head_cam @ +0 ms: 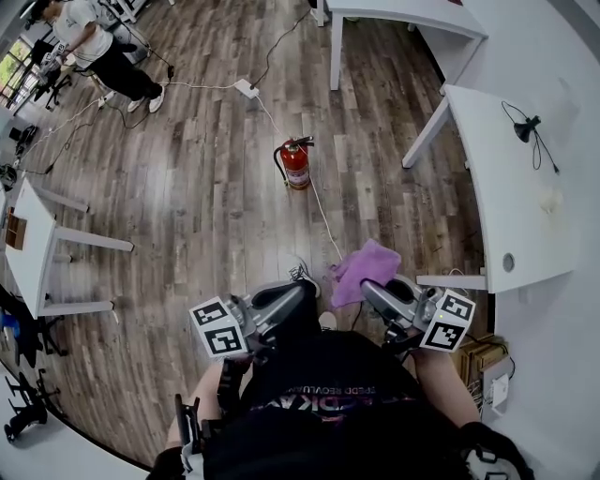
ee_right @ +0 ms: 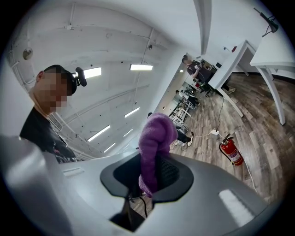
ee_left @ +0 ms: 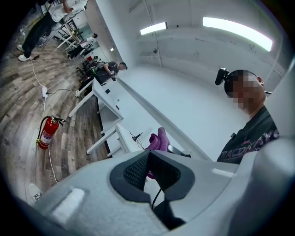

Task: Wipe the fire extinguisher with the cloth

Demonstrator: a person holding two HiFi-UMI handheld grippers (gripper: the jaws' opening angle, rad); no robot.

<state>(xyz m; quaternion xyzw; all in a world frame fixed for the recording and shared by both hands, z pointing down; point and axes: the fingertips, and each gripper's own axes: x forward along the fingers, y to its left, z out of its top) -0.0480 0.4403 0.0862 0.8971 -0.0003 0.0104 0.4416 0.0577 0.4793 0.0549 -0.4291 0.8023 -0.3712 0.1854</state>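
Head view: red cylindrical fire extinguisher (head_cam: 296,164) stands upright on the wood-plank floor (head_cam: 206,187), well ahead of both claws, with a white cable (head_cam: 323,216) beside it. White desk (head_cam: 506,187) at right.

Left gripper view: left claw (ee_left: 148,157) is closed and empty, its dimpled black pads together.

Right gripper view: right claw (ee_right: 154,177) is clamped on the fuzzy purple cloth (ee_right: 154,138), which is bunched upright. Only this view shows the pinch itself.

The head view shows one fire extinguisher (head_cam: 296,165), one purple cloth (head_cam: 362,270), two tongs (head_cam: 298,292) (head_cam: 372,289) and three white tables (head_cam: 403,14) (head_cam: 497,169) (head_cam: 28,246).
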